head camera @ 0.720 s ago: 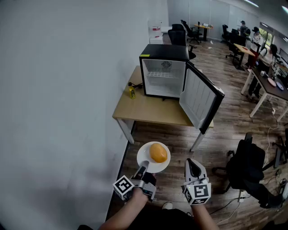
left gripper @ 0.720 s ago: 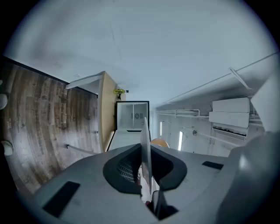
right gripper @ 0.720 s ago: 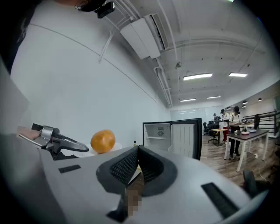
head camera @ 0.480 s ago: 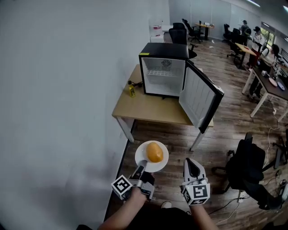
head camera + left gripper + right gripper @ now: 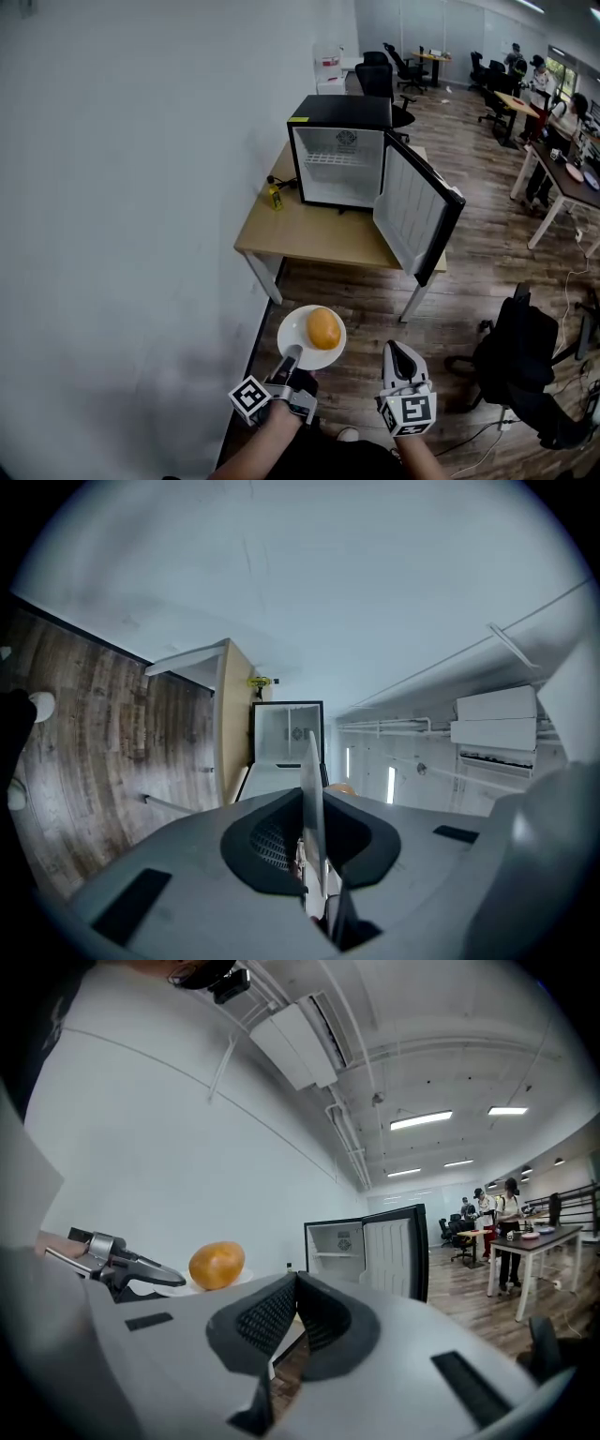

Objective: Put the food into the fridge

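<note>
Clamping only the rim of the plate (image 5: 292, 335), the left claw (image 5: 291, 355) may tilt it; the fruit (image 5: 323, 328) could roll off. Right claw (image 5: 397, 349) is together, empty.

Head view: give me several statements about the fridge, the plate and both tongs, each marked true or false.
1. The fridge has its door standing open. True.
2. The left tongs grip a white plate carrying an orange food item. True.
3. The right tongs hold a bottle. False: they are shut and empty.
4. The plate lies inside the fridge. False: it is held above the floor, short of the table.
5. The fridge stands on the floor. False: it stands on the table.
</note>
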`<state>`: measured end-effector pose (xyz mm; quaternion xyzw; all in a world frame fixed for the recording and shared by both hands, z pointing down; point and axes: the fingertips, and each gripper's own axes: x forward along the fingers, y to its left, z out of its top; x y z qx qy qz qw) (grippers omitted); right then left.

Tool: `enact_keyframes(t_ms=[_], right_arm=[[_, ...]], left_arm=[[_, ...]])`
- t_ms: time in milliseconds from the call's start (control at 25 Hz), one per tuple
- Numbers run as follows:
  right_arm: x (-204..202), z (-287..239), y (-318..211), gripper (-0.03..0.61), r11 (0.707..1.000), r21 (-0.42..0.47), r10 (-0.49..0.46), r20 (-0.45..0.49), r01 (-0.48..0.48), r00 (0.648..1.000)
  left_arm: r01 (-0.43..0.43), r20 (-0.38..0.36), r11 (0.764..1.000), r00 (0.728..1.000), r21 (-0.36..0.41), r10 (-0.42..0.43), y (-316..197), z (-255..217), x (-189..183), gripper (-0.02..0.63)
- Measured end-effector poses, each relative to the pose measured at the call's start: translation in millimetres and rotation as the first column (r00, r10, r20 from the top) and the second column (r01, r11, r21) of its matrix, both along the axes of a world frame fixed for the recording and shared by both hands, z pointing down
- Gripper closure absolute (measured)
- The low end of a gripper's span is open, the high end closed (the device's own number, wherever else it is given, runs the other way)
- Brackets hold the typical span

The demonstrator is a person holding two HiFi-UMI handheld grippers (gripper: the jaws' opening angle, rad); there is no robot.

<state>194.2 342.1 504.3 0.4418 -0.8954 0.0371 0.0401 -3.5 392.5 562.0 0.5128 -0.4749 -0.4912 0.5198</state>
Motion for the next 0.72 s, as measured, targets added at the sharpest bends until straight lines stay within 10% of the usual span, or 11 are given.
enact_keyframes(t_ms=[720], right_arm=[[-68,16,-133,0.520,0.999,0.003,0.034,-0.055,-0.034,0.998]], left_arm=[[-0.135,-0.001,0.990,0.991,0.035,0.135,-130,-2,-38,0.583]])
